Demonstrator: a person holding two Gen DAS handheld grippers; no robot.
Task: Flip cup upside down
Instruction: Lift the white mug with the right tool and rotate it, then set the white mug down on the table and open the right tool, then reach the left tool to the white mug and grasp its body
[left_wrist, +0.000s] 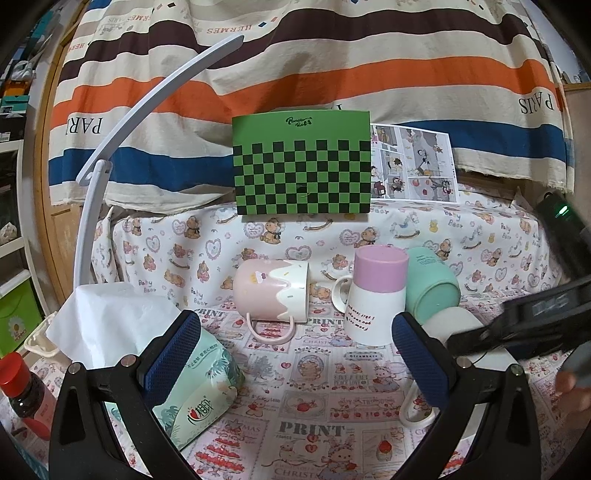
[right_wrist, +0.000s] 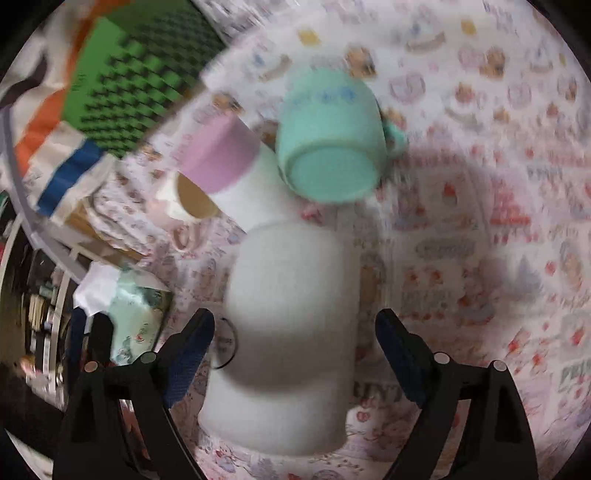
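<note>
A white cup stands upside down on the printed cloth, between the wide-apart fingers of my right gripper, which is open with a gap on each side. It shows partly in the left wrist view behind the right gripper body. A purple-and-white mug stands upside down. A mint cup leans tilted against it. A pink-and-white mug lies on its side. My left gripper is open and empty, nearer than the cups.
A tissue pack lies by the left finger. A red-capped bottle stands at far left. A green checkered box and a white lamp arm stand at the back.
</note>
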